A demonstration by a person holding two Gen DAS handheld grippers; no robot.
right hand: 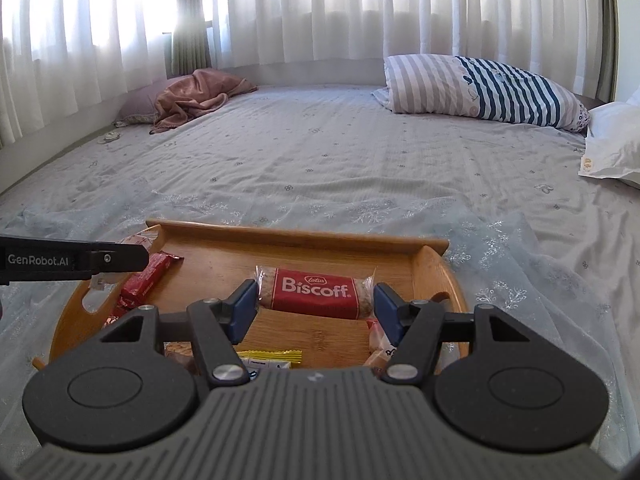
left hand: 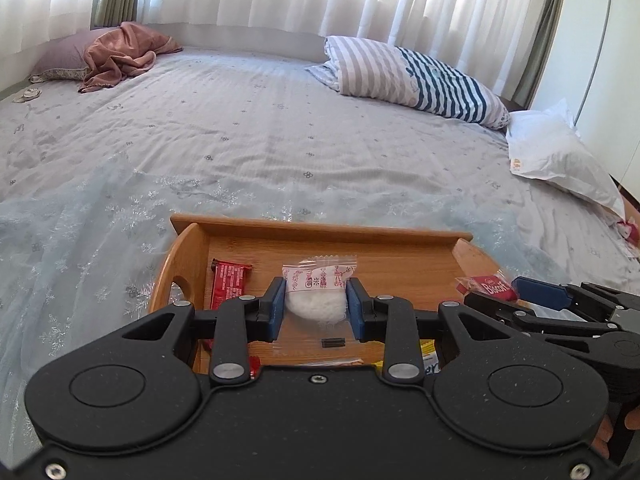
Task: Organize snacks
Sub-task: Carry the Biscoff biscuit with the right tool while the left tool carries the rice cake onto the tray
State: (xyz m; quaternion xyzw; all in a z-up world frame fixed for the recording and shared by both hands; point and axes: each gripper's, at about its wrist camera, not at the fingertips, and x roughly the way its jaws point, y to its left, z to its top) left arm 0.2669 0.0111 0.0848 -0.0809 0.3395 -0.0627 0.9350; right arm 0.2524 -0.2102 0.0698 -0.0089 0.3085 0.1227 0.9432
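Observation:
A wooden tray (left hand: 320,227) lies on the bed and holds several snacks. My left gripper (left hand: 316,307) is shut on a clear packet with a white rice cake (left hand: 316,300), held over the tray's middle. A red bar (left hand: 229,285) lies at the tray's left. My right gripper (right hand: 316,307) is shut on a red Biscoff packet (right hand: 314,291), gripped by its two ends above the tray (right hand: 296,234). The Biscoff packet also shows in the left wrist view (left hand: 490,288). The left gripper's body (right hand: 72,260) enters the right wrist view from the left.
A yellow packet (right hand: 272,358) and other wrappers (right hand: 380,340) lie at the tray's near side. A red bar (right hand: 146,278) lies on the tray's left. On the bed are a striped pillow (left hand: 420,76), a white pillow (left hand: 560,156) and a pink blanket (left hand: 120,54).

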